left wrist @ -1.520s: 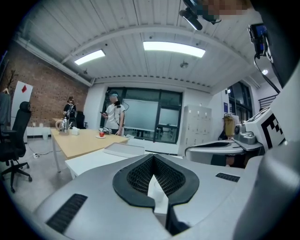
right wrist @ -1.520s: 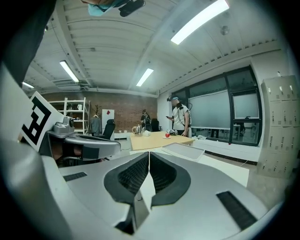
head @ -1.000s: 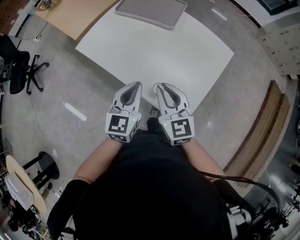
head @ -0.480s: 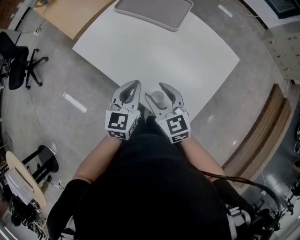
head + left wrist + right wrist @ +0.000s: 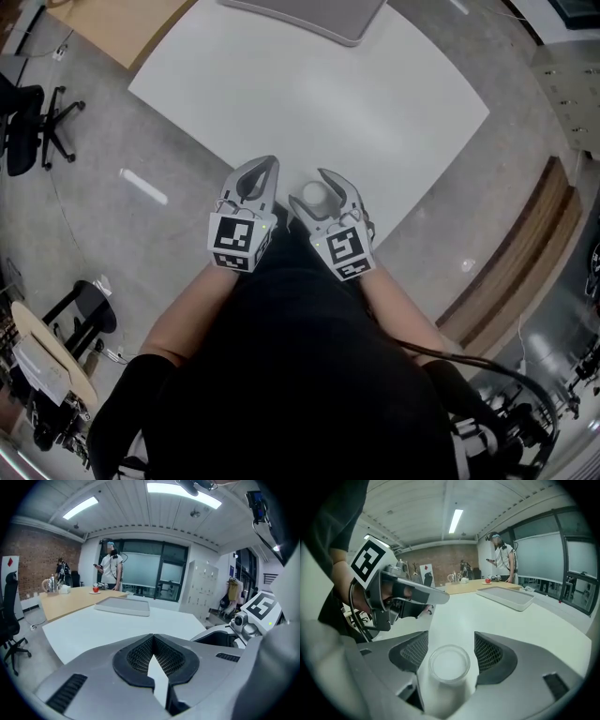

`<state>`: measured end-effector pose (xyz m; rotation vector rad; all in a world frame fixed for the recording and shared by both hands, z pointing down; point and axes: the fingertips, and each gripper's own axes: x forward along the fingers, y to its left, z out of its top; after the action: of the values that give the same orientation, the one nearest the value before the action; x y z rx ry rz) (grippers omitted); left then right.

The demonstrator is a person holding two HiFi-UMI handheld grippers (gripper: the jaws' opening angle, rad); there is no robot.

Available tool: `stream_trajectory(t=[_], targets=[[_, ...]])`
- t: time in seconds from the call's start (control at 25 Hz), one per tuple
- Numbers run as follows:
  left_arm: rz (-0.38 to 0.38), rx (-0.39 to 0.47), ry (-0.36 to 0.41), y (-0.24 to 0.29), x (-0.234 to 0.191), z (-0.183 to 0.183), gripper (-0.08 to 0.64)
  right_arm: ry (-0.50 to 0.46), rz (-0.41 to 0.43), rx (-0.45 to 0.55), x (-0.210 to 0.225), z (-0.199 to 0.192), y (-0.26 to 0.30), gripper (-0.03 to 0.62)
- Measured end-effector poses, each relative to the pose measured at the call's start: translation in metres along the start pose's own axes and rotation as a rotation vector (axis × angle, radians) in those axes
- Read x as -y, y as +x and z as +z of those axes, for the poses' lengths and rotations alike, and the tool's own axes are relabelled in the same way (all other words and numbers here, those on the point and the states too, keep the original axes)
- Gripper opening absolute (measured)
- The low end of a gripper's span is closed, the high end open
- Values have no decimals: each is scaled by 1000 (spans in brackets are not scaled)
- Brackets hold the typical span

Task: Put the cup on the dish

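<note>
While right gripper (image 5: 451,639) jaws have just been opening, cup (image 5: 449,663) stands between them, pads clear on both sides, on white table (image 5: 309,84) near its front edge. Left gripper (image 5: 152,638) jaws closed together, empty. Grey tray (image 5: 319,14) well apart, at far edge.

A small translucent white cup (image 5: 449,663) is set upright (round mouth upward) on the white table (image 5: 281,94), close to its near edge. A shallow grey rectangular tray (image 5: 506,597) is laid well apart, at the far edge.
</note>
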<state>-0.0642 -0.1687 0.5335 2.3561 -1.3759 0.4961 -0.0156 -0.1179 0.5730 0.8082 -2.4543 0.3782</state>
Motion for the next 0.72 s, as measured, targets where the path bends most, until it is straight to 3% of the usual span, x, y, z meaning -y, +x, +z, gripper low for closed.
stream_trajectory(t=[0.44,0.72], targets=[[6,-39,-15,12,-2,-31,8,-58,13,-76,-2,-41,27,255],[15,-55,-30,7,-3,-45,8,-39,-4,3,-5,-43,37,255]])
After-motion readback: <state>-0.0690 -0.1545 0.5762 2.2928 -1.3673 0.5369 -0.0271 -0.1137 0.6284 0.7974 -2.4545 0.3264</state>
